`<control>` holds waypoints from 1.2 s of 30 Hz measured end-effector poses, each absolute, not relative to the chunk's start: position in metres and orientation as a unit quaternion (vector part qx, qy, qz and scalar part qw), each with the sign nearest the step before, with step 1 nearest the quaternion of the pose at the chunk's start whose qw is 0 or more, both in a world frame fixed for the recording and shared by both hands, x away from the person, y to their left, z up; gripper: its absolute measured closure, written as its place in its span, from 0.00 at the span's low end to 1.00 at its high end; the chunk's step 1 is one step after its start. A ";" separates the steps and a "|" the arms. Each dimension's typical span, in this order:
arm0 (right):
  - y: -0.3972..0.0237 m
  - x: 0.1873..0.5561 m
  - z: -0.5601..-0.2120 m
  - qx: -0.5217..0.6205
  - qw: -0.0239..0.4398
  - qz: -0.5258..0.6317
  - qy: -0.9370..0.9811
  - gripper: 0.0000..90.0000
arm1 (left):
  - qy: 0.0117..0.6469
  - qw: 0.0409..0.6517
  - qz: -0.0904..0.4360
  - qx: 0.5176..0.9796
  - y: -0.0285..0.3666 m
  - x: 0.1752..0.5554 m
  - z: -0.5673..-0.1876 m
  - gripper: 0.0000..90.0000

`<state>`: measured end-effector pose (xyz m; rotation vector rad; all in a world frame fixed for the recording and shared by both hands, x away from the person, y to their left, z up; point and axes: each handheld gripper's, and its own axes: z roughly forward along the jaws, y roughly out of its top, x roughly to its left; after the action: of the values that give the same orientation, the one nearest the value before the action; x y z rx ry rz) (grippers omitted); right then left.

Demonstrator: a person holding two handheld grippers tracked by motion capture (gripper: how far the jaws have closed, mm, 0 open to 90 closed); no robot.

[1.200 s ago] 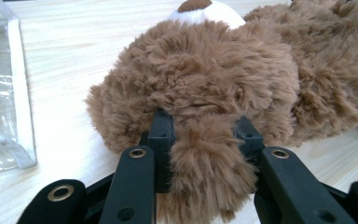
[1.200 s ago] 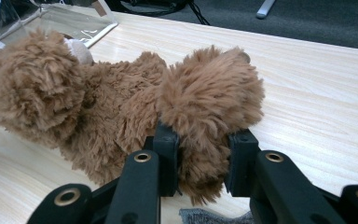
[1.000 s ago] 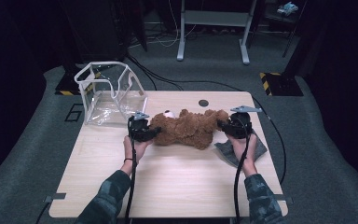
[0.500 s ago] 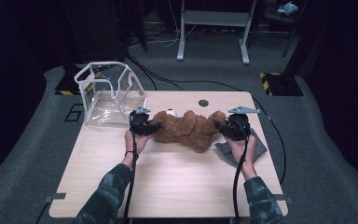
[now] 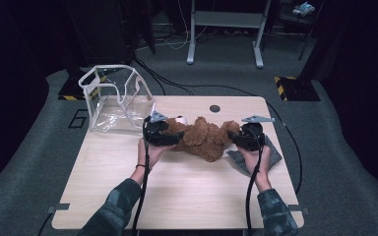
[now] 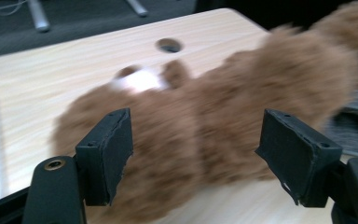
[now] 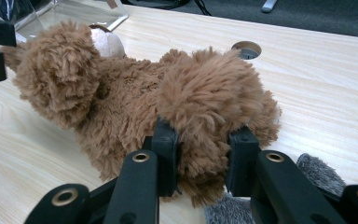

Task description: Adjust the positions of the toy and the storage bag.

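on the table [image 5: 177,196], unlabelled brown teddy [image 5: 204,140] between right tongs [image 7: 200,161]

A clear plastic bag with white trim [image 5: 114,98] stands open at the far left corner of the light wooden table [image 5: 177,196], a round cable hole [image 5: 215,108] sits near the far edge, a grey cloth [image 5: 270,152] lies at the right side, and black cables [image 5: 187,87] cross the grey floor beyond.
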<state>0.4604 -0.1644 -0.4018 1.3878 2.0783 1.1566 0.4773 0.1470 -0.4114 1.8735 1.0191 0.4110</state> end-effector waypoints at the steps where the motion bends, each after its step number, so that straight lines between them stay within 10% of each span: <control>1: -0.165 0.461 -0.402 0.496 0.191 0.410 0.741 0.78 | 0.404 0.471 0.164 0.767 0.139 0.475 -0.407 0.26; 12: -0.167 0.464 -0.403 0.502 0.179 0.404 0.744 0.77 | 0.396 0.445 0.133 0.792 0.085 0.486 -0.412 0.25; 23: -0.169 0.468 -0.401 0.497 0.179 0.397 0.750 0.78 | 0.406 0.448 0.126 0.786 0.098 0.492 -0.419 0.78; 36: -0.161 0.464 -0.372 0.476 0.201 0.423 0.745 0.79 | 0.403 0.470 0.170 0.767 0.123 0.500 -0.393 0.82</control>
<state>0.4642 -0.1613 -0.3725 1.3288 2.0814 1.1805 0.4996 0.1227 -0.3928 1.8787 0.9885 0.4155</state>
